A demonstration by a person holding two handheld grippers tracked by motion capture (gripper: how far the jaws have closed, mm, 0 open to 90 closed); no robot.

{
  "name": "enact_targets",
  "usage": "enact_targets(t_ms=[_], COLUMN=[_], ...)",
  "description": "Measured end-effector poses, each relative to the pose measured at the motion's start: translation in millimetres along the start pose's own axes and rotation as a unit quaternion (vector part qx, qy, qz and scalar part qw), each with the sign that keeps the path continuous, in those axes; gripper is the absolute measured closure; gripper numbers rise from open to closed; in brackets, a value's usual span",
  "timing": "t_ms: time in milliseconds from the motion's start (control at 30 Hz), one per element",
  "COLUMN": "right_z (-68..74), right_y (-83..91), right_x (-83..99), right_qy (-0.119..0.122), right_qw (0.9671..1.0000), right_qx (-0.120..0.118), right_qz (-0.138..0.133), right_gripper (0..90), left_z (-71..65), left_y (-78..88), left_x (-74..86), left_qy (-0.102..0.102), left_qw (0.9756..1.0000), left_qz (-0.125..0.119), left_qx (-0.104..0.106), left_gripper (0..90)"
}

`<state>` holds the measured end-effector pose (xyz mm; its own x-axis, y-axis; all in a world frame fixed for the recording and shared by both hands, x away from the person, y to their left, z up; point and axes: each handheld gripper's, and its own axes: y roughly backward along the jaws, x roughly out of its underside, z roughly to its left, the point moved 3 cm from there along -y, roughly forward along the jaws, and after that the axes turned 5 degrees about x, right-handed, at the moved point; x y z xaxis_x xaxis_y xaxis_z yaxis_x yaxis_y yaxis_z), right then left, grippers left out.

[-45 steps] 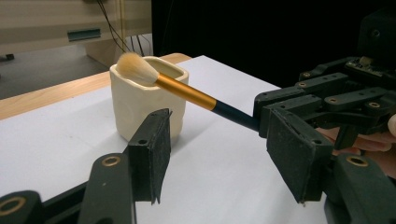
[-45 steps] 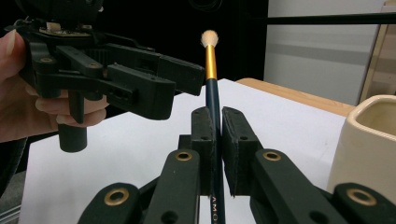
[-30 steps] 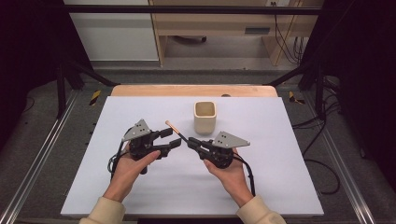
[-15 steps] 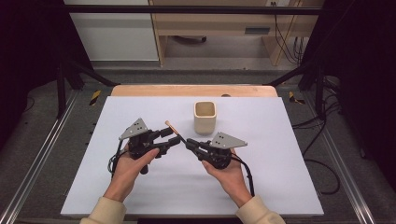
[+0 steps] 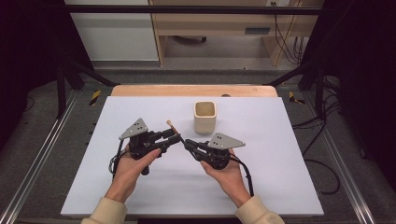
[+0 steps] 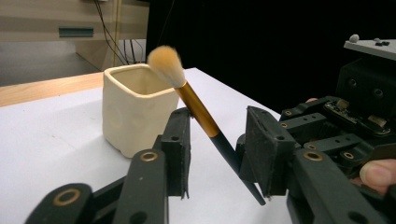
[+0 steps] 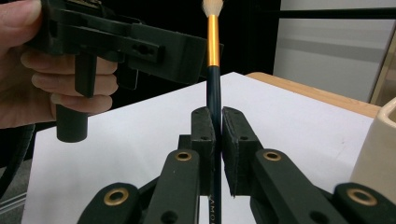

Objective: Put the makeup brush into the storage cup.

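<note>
A makeup brush [image 5: 171, 126] with a tan tuft, gold ferrule and dark handle slants up between my two grippers at the middle of the white table [image 5: 280, 177]. My right gripper [image 5: 189, 143] is shut on the brush's dark handle [image 7: 213, 93], with both pads pressed on it [image 7: 215, 135]. My left gripper [image 5: 175, 137] faces it from the left. Its jaws have just been closing and stand on either side of the brush [image 6: 196, 105], with a gap still showing on each side. A cream square cup [image 5: 204, 116] stands upright just behind the brush tip.
The cup [image 6: 130, 112] sits close behind the left jaws. A wooden table edge [image 5: 140, 90] runs along the back. Metal rails [image 5: 37, 154] flank the table, and cables [image 5: 322, 163] lie on the floor at the right. A wooden shelf unit stands beyond.
The left gripper's jaws have drawn closer together around the brush. Both hands and the brush stay where they were.
</note>
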<state>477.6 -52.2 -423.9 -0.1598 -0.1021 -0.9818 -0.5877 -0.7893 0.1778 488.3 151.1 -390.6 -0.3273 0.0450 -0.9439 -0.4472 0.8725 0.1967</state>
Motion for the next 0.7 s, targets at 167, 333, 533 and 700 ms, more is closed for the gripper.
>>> enact_targets(t_ms=[167, 333, 533, 700], right_z=[0.6, 1.7, 2.4, 1.7], right_y=[-0.6, -1.8, -3.7, -3.0], right_x=[0.3, 1.1, 2.2, 1.9], right_qy=[0.002, 0.003, 0.007, 0.003], right_qw=[1.0, 1.0, 0.9999, 0.9999], right_qx=[0.0, 0.0, -0.004, -0.011], right_qz=[0.002, 0.006, 0.008, 0.01], right_gripper=[83.6, 83.6, 83.5, 77.8], left_z=[-1.5, -4.1, -6.2, -7.8], left_y=[-1.1, -3.3, -3.1, -2.2], left_x=[-1.3, -0.7, -1.9, -3.2], left_qy=[0.004, -0.001, -0.003, -0.018], left_qw=[1.0, 1.0, 1.0, 0.9998], left_qz=[-0.004, 0.0, -0.002, -0.001], left_qx=[0.003, 0.006, 0.004, -0.003], left_gripper=[64.4, 68.0, 79.2, 83.0])
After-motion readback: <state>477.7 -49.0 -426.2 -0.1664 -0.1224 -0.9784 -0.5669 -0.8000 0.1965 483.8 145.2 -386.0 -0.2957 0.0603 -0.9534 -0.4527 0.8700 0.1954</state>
